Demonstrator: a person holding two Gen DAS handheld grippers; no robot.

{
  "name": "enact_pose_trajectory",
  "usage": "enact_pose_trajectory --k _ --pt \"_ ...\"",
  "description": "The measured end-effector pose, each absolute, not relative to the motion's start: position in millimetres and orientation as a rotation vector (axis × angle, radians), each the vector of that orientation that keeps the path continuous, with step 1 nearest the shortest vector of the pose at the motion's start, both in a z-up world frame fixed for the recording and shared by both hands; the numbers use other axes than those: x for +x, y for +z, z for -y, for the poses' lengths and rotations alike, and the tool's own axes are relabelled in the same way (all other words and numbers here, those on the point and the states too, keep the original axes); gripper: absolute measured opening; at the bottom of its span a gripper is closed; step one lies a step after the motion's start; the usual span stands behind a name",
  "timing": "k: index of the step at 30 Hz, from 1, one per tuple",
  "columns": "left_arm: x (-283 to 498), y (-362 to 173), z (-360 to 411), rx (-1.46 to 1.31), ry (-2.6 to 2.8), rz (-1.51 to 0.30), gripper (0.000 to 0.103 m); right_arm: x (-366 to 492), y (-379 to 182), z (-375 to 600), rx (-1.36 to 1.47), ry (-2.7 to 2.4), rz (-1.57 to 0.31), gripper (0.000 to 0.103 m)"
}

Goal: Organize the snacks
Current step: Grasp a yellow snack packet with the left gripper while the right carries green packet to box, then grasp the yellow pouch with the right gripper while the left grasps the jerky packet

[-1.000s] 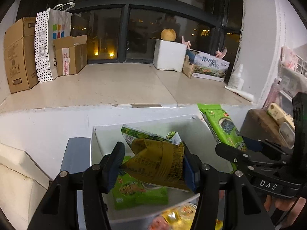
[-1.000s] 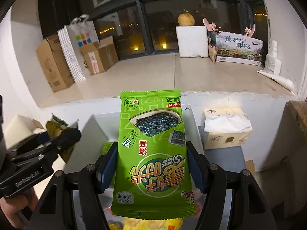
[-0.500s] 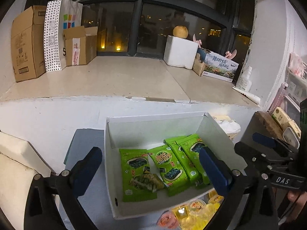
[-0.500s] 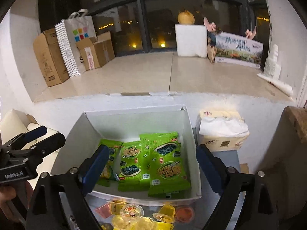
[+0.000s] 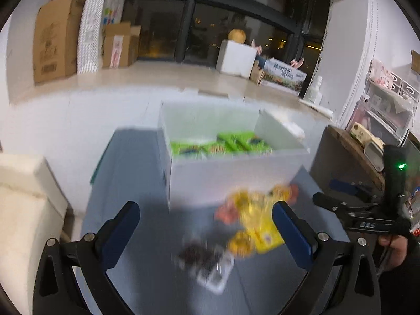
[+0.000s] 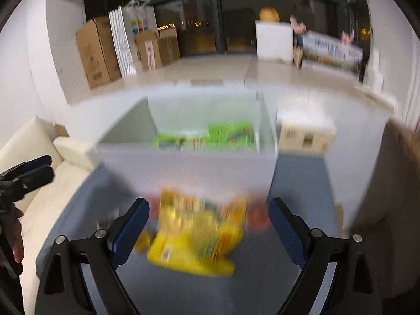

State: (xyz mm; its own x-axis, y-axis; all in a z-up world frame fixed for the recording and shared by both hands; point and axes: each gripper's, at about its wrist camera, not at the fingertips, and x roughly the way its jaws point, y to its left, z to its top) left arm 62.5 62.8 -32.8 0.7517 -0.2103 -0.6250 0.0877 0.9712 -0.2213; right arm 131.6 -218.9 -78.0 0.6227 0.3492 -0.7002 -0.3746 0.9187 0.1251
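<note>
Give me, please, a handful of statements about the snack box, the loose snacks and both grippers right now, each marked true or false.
1. The green snack packets lie inside the white box. True.
2. The right gripper is clamped on a green packet. False: its jaws stand wide open and hold nothing.
3. The yellow snack bag lies on the blue surface in front of the box, outside it. True.
4. The left gripper is shut. False: it is open, with nothing between its fingers.
5. The tissue pack sits inside the white box. False: it stands beside the box, to its right.
</note>
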Motion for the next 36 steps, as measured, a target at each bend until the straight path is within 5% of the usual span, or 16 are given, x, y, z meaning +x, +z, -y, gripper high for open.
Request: enact_pose_trajectory --k 7,21,27,29,36 --pt "16 -75 -61 -0.209 -0.172 -0.778 0.103 120 -141 215 -0.014 0.406 -0.924 0.095" --pt "16 -97 -58 -0.231 -0.173 -0.832 0.103 153 -161 186 -0.051 0.335 -0.939 0.095" --pt "22 -109 -57 -0.234 -0.172 -0.863 0.103 144 -152 198 0.037 0.372 -0.924 0.055" --pt "23 -111 -57 -0.237 -0.174 -0.87 0.103 139 -148 208 0.066 0.38 -0.912 0.03" --pt "29 -113 -51 -0.219 -0.18 -0.875 0.103 112 -130 213 0.102 0.462 -0.856 0.019"
